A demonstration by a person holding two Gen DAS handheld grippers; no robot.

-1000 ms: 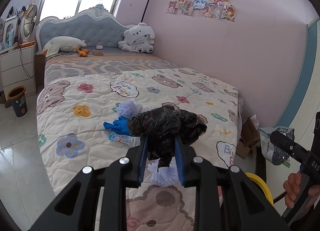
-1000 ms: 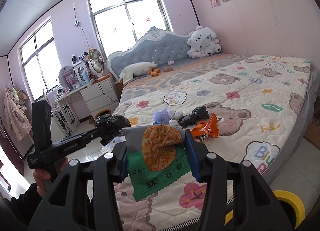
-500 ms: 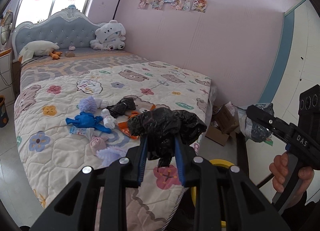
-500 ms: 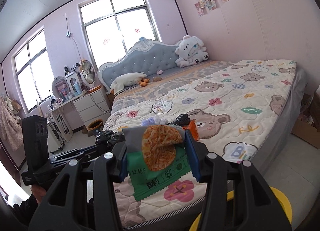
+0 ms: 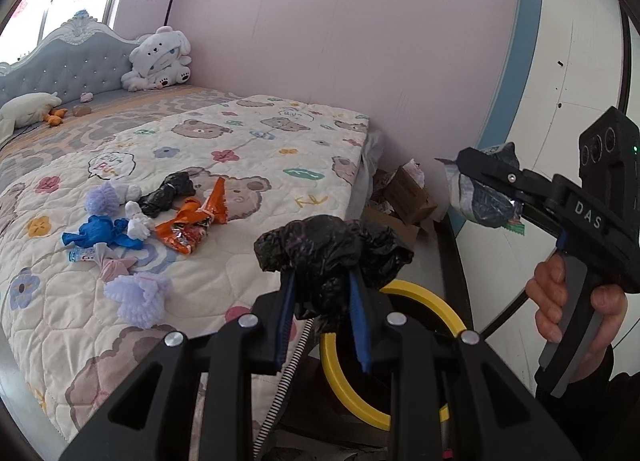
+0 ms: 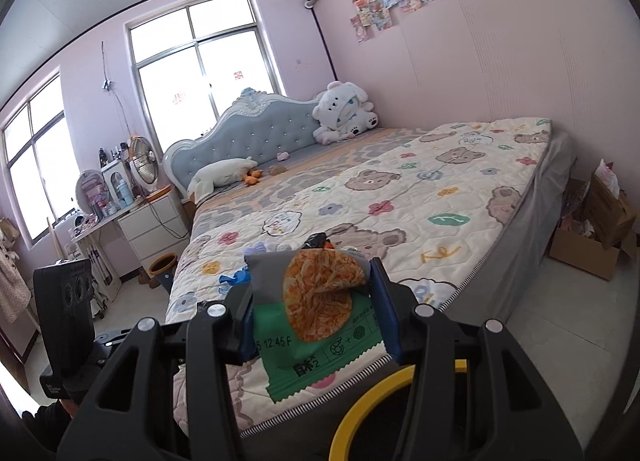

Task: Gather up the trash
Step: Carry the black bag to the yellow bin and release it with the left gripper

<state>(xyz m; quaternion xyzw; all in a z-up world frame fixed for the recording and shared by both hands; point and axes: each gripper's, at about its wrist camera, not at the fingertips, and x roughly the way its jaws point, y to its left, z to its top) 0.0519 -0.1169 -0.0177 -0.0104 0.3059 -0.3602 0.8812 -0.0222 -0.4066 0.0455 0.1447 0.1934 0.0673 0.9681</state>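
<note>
My left gripper (image 5: 322, 293) is shut on a crumpled black plastic bag (image 5: 332, 249), held over the bed's corner just above the yellow rim of a bin (image 5: 432, 301). My right gripper (image 6: 316, 293) is shut on a green snack wrapper (image 6: 320, 345) with a noodle picture, and the yellow bin rim (image 6: 360, 413) lies below it. In the left wrist view a hand (image 5: 576, 301) holds the right gripper out to the right. More trash lies on the quilt: an orange wrapper (image 5: 192, 225), a black bag (image 5: 168, 193), a blue glove (image 5: 100, 233) and purple puffs (image 5: 140, 297).
The bed (image 6: 460, 197) fills the middle, with a plush toy (image 6: 344, 113) at the headboard. Cardboard boxes (image 6: 588, 237) stand on the floor by the pink wall past the bed's foot. A nightstand (image 6: 156, 225) and a small bin (image 6: 162, 265) are at the bed's far side.
Both grippers have swung right, off the quilt toward the bed's foot corner, still gripping their trash. The yellow bin rim has come into view beneath them.
</note>
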